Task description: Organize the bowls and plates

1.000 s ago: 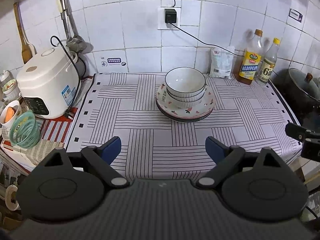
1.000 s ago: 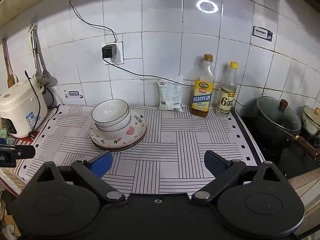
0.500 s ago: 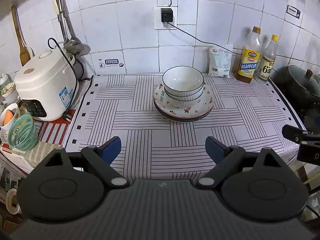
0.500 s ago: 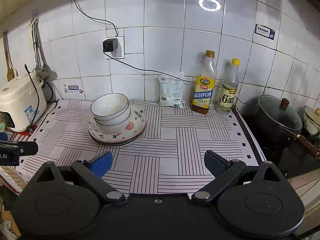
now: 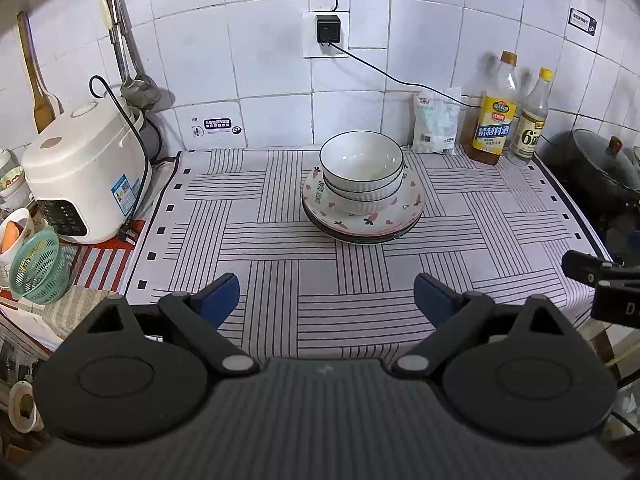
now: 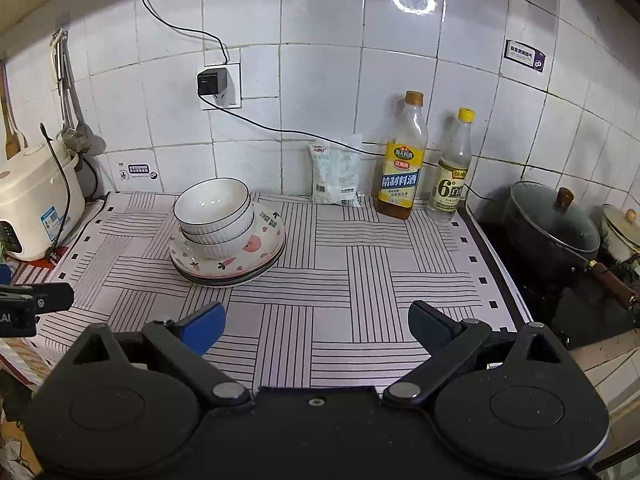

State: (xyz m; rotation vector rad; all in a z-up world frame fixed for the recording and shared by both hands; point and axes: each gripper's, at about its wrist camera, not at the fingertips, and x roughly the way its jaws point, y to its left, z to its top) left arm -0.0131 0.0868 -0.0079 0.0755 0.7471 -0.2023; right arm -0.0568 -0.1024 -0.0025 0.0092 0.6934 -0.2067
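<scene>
Two white ribbed bowls [image 5: 361, 162] [image 6: 214, 208] sit nested on a stack of plates [image 5: 394, 220] [image 6: 264, 244], the top plate patterned with pink fruit. The stack stands on the striped cloth near the back middle of the counter. My left gripper [image 5: 326, 298] hangs open over the cloth's front edge, well short of the stack, nothing between its blue pads. My right gripper [image 6: 316, 324] is open too and holds nothing, with the stack ahead to its left. Each gripper's black tip shows at the edge of the other's view.
A white rice cooker [image 5: 84, 172] and a green basket [image 5: 38, 266] stand at the left. Two bottles [image 6: 402, 158] and a white packet [image 6: 336, 174] line the tiled back wall. A lidded dark pot [image 6: 554, 224] sits on the stove at the right. A cable runs from the wall socket [image 5: 328, 30].
Both grippers have drifted slightly back and up, so the stack sits a little lower in each view. Bowls and plates have not moved; both grippers stay open.
</scene>
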